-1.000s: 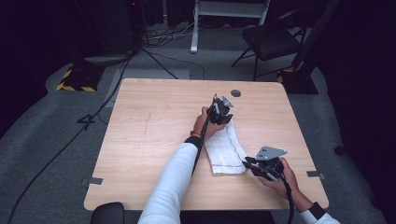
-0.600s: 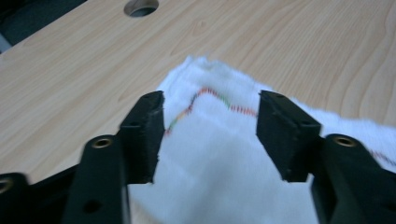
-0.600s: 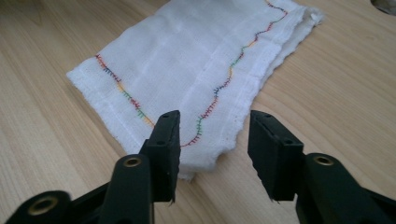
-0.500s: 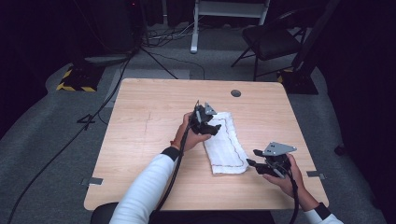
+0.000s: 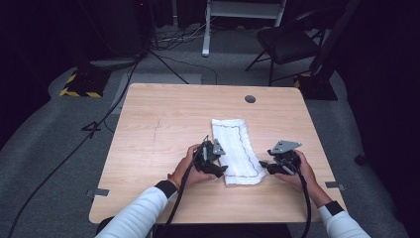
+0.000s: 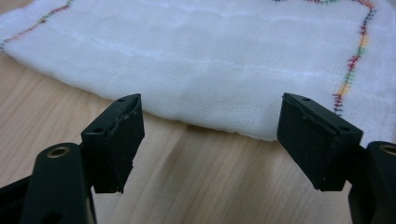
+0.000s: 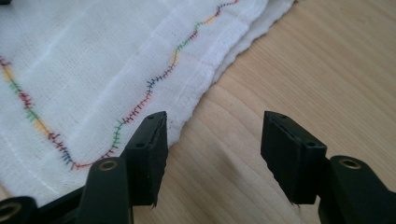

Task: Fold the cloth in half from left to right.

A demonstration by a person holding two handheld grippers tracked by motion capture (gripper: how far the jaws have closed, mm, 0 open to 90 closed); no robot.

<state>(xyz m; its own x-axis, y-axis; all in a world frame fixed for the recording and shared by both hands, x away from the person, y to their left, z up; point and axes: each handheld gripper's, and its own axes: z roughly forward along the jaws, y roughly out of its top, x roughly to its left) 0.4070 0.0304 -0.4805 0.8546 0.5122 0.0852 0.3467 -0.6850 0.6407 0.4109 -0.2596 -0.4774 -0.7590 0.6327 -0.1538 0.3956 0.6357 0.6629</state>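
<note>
Left gripper [image 6: 210, 140]: jaws apart, nothing between them, having just been opening; the cloth's [image 6: 224, 60] folded edge lies just beyond the tips, across the upper frame. Right gripper [image 7: 212, 154]: jaws apart, having just been opening, bare wood between them; the cloth's stitched corner sits at the left jaw. In the high view, the folded white cloth lies right of centre on the table [image 5: 148, 129], between both grippers.

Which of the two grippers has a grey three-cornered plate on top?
The right gripper, at the cloth's right edge; the left gripper shows no such plate.
</note>
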